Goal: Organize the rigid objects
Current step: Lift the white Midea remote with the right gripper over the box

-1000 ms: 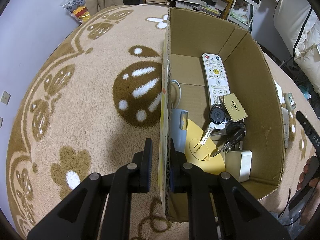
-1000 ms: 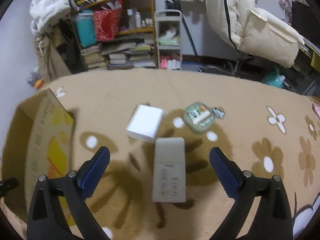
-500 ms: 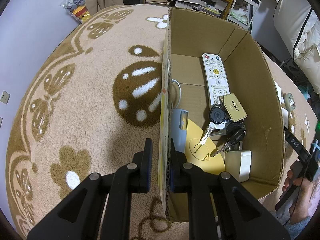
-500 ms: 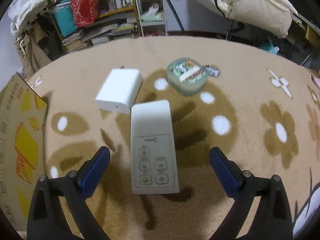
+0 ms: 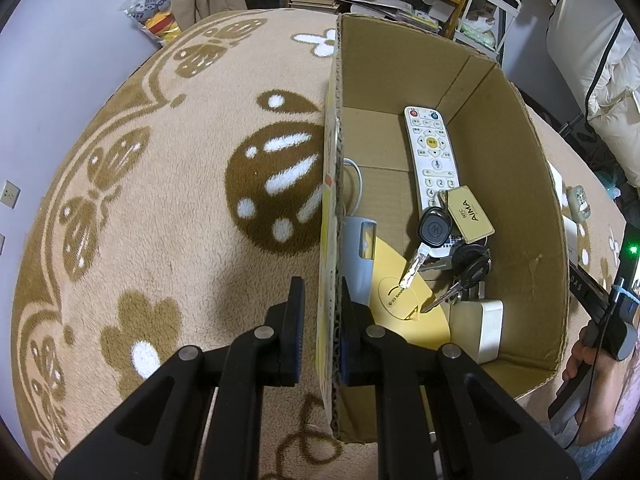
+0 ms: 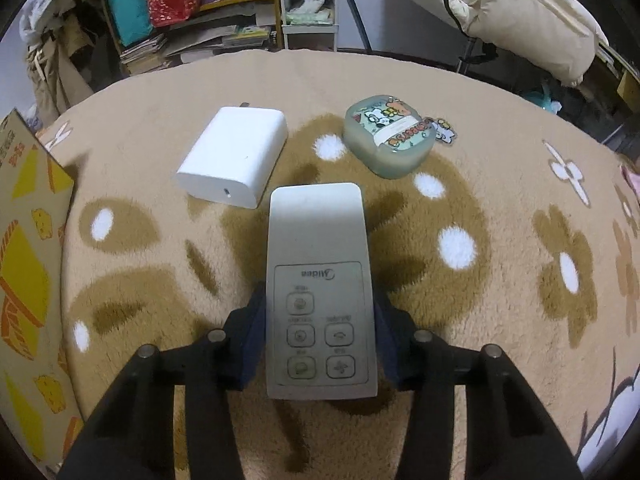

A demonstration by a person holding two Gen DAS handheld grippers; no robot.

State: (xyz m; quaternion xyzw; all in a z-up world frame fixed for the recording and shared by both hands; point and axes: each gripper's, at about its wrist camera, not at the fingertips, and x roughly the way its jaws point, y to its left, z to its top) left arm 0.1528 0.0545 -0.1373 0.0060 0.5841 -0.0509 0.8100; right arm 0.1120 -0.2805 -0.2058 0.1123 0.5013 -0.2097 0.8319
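Lived-in home room, plush flower-patterned rug [image 6: 520,184], cluttered bookshelf [image 6: 192,36] of books and bottles, padded coat [image 6: 520,16] hanging nearby

Right tool [image 6: 320,344]: jaws were spread wide a second ago, have just been closing; pads now sit against both long edges of the flat white remote [image 6: 318,280] on the rug, near its lower, button end. Remote fills lower centre of right wrist frame, far larger than before. White charger block [image 6: 234,158] and sticker-covered case [image 6: 386,136] also loom larger, upper centre.
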